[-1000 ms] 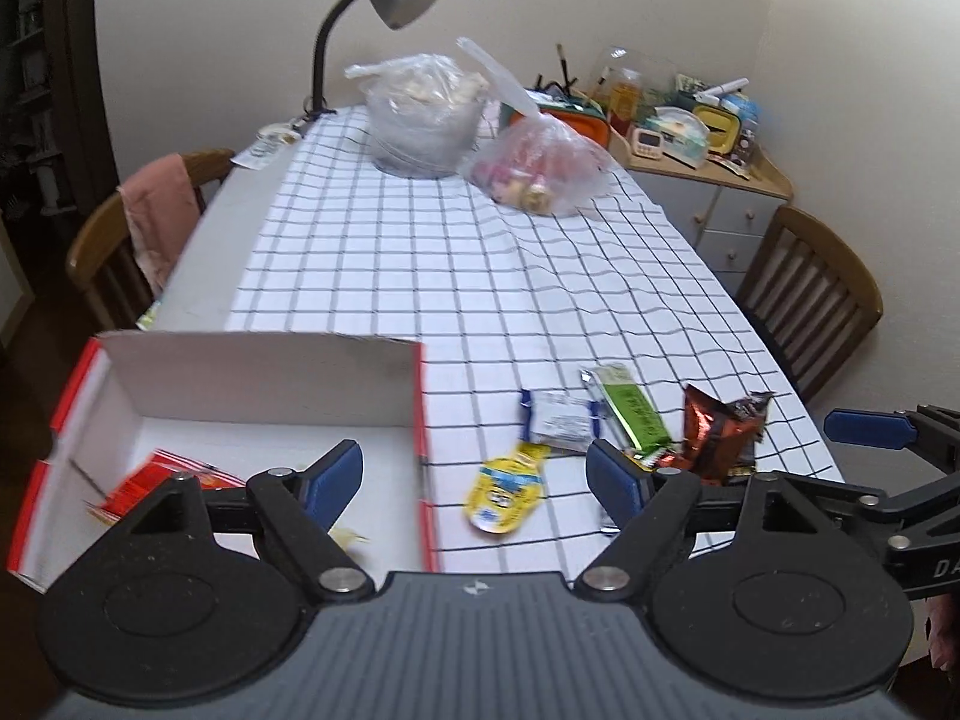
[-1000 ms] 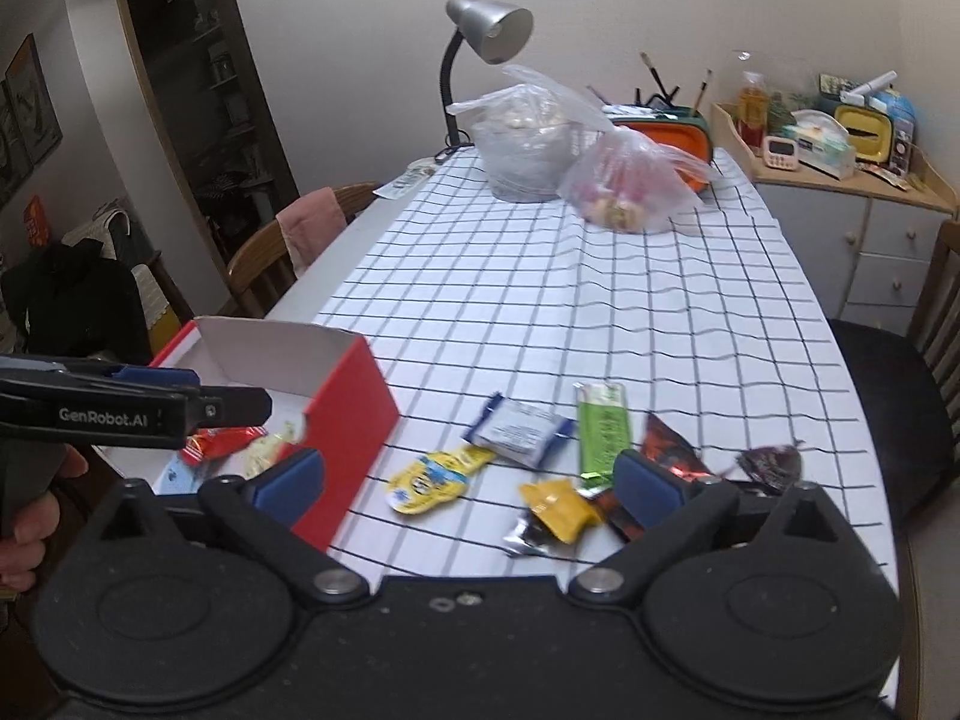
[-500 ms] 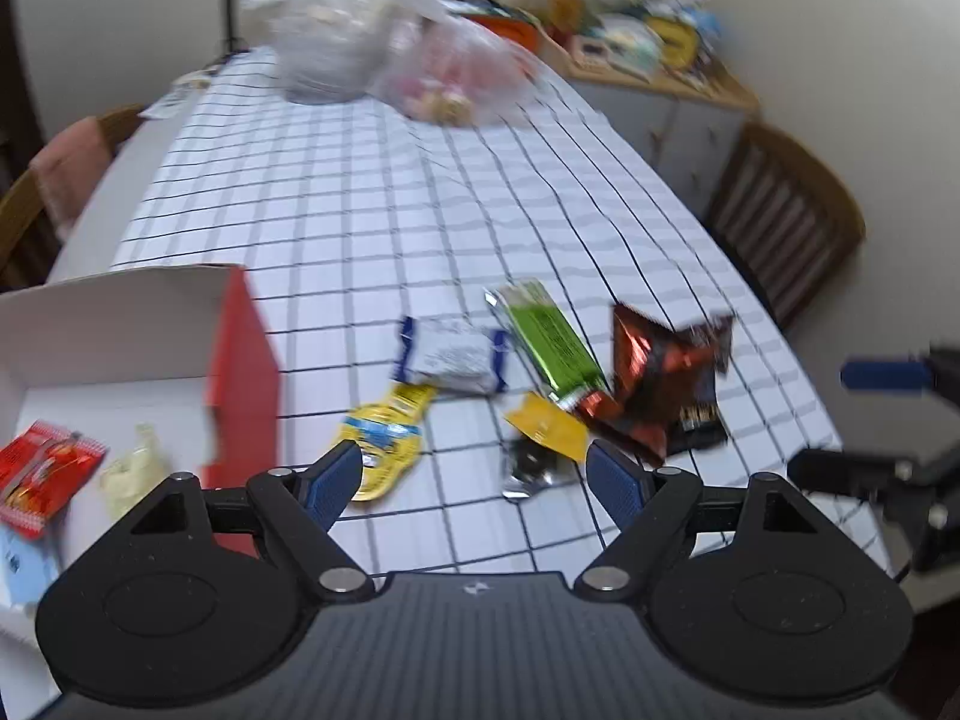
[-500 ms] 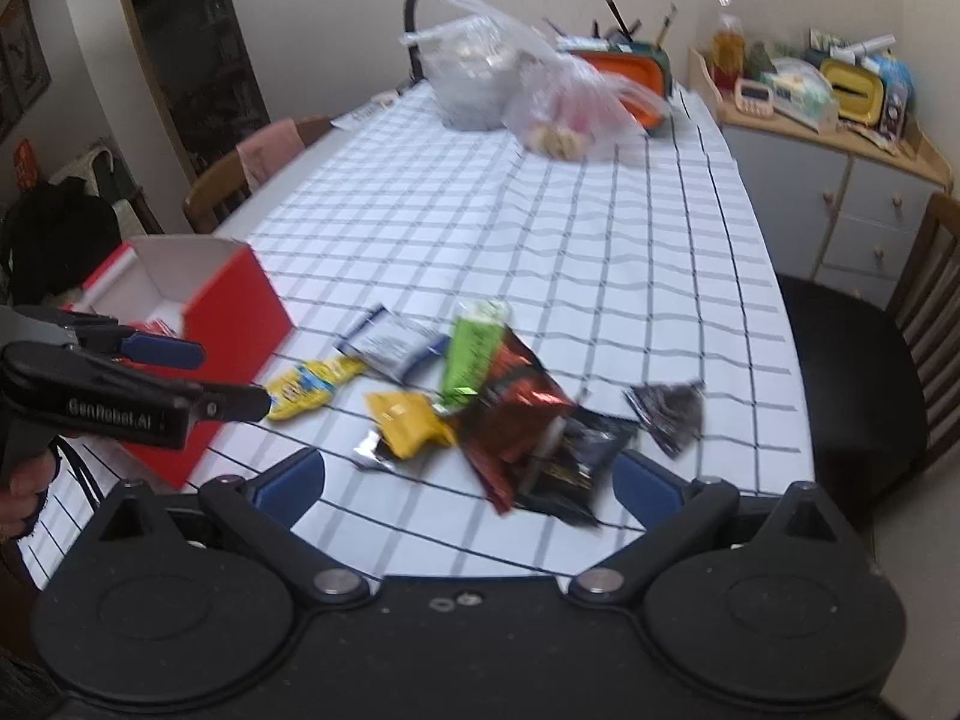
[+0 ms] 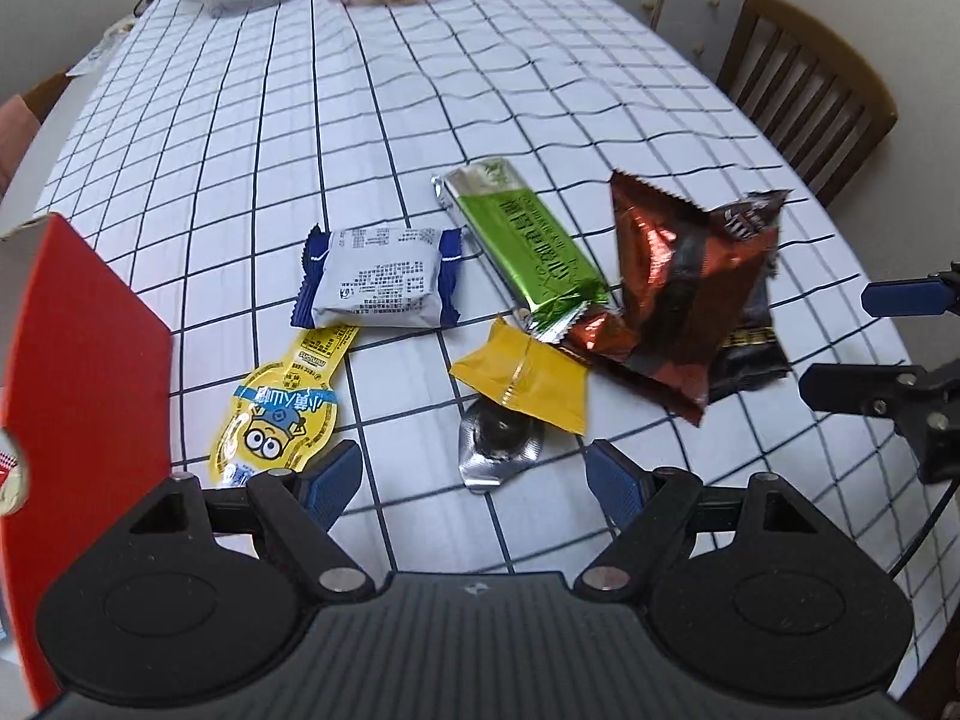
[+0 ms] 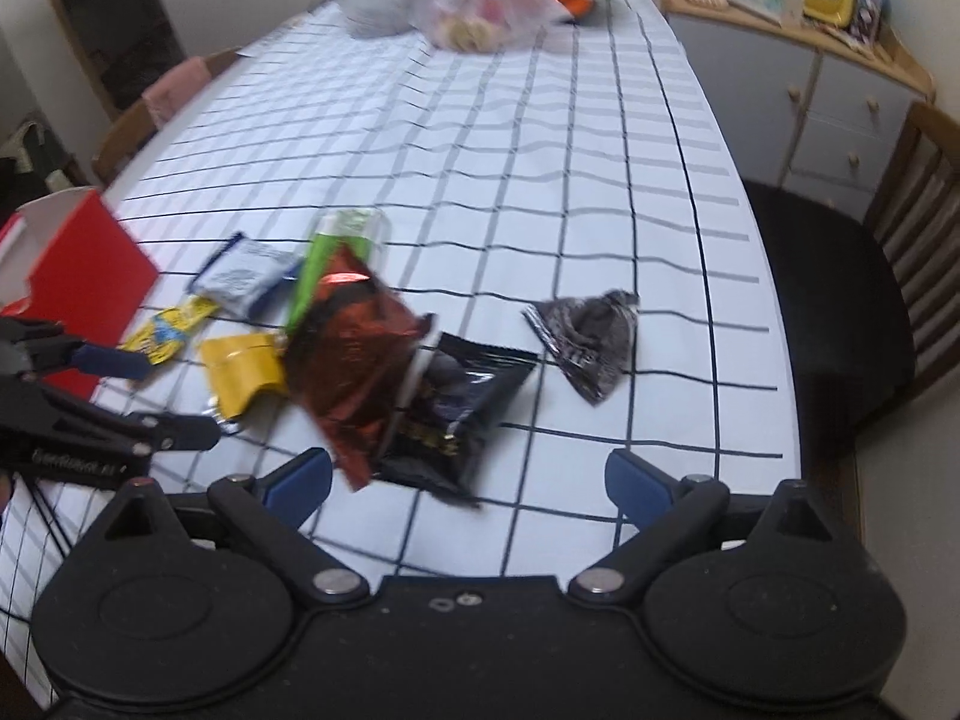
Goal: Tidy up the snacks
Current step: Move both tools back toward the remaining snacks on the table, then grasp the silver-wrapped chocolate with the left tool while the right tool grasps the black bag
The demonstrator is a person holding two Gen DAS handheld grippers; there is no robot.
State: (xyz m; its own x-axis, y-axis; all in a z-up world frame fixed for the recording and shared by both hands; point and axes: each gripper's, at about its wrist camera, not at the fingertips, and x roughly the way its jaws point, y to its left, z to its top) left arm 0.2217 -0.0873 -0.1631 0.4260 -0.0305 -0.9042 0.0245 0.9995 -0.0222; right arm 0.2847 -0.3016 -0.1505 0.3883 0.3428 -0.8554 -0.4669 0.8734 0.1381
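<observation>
Several snack packets lie loose on the checked tablecloth (image 5: 420, 120): a blue-white packet (image 5: 378, 279), a green bar (image 5: 528, 252), a yellow cartoon sachet (image 5: 279, 414), a yellow wrapper (image 5: 522, 378), a silver foil piece (image 5: 501, 444), a red-brown bag (image 5: 672, 294) and a black bag (image 6: 456, 414). A small dark wrapper (image 6: 585, 336) lies apart to the right. My left gripper (image 5: 474, 483) is open just above the foil piece. My right gripper (image 6: 468, 483) hangs over the black bag, its jaws closing but wide, with nothing pressed between them. The red box (image 5: 78, 372) stands at the left.
Two plastic bags (image 6: 468, 6) sit at the table's far end. Wooden chairs (image 5: 810, 90) stand on the right, one with a black seat (image 6: 834, 276), and a cluttered cabinet (image 6: 798, 30) behind. The table's near right edge (image 6: 756, 360) is close to the snacks.
Both grippers have come down and closer to the snack pile. The left one swung right, away from the box's inside, so the snacks now fill its view.
</observation>
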